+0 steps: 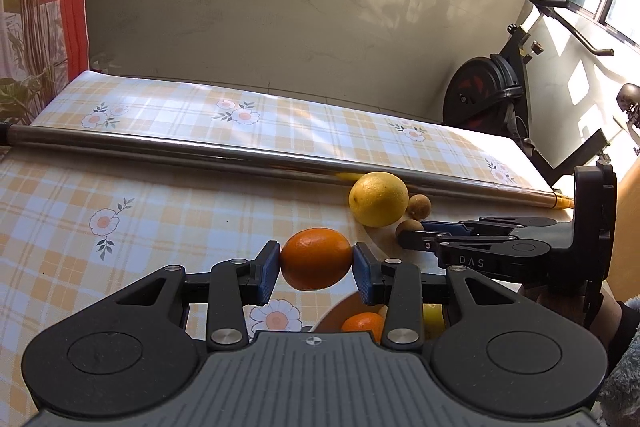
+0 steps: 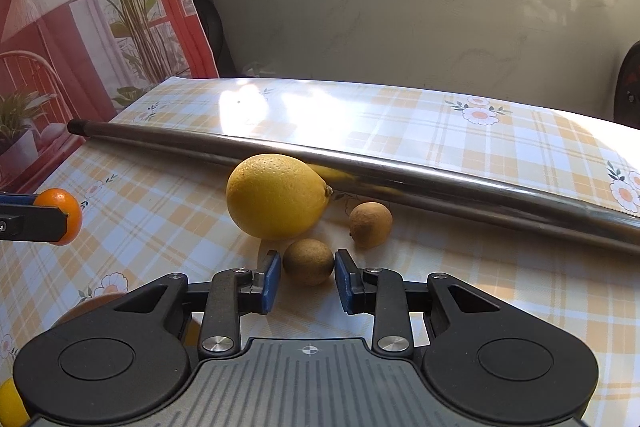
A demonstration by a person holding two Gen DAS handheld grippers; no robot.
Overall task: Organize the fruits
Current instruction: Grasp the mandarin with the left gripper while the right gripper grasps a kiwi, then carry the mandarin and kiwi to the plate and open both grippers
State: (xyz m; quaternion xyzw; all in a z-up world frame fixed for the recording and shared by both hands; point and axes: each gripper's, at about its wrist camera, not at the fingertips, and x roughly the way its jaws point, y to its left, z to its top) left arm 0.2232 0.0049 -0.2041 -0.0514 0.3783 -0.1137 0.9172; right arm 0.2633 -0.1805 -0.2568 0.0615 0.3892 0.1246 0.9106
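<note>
Our left gripper (image 1: 316, 265) pinches an orange (image 1: 316, 259) between its blue pads, holding it clear of the table (image 1: 160, 211), while our right gripper (image 2: 307, 277) stands spread around a small brown fruit (image 2: 308, 261), a sliver of gap showing on either side of it, so we are bracketing it without gripping. Going from largest to smallest, we see the table first, covered in a glossy yellow-and-white plaid cloth with daisy prints. Across it lies a long metal pole (image 2: 360, 171), running from the far left toward the near right edge. Below the left gripper in the left wrist view, we make out the rim of an orange-brown bowl (image 1: 336, 311) holding a second orange (image 1: 362, 325) and a yellow fruit (image 1: 434, 319) that is mostly hidden behind the gripper's linkage. Next comes a lemon (image 2: 276, 197), resting on the cloth just in front of the pole, its pointed end turned toward the right. Near it on the right sits a second small brown fruit (image 2: 370, 225), a little apart from the one between our right fingers, which sits on the cloth just in front of the lemon. In the right wrist view the held orange appears at the far left, well apart from the lemon.
</note>
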